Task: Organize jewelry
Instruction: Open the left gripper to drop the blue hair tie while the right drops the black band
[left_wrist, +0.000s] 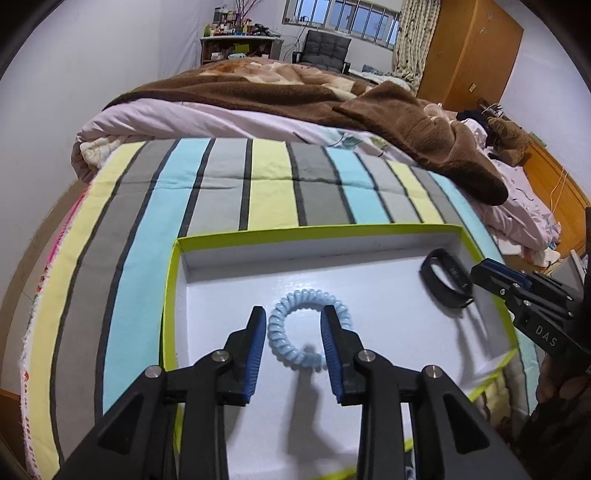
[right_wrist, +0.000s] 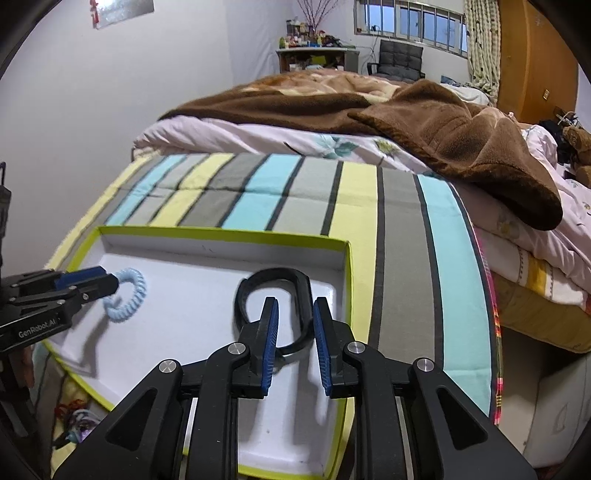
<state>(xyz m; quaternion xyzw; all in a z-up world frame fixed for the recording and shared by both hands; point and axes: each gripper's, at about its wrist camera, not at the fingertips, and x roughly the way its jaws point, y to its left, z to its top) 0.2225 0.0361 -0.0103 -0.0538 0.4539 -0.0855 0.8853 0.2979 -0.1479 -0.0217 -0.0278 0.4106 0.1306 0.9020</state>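
Both items in the white tray (left_wrist: 229, 295) — left gripper (left_wrist: 293, 347) open astride blue coil tie (left_wrist: 308, 330), right gripper (right_wrist: 294, 338) open straddling black band (right_wrist: 275, 288) — springy coil may squirt out when pinched.

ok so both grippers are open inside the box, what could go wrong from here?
1. The left gripper straddles only one side of the blue coil hair tie; closing may pinch a single coil, which could stretch or spring free.
2. The right gripper sits over the black wristband's curved strap, which may slip out sideways.
3. The white box is light and rests on soft striped bedding, so a push from either gripper could shift or tilt it.
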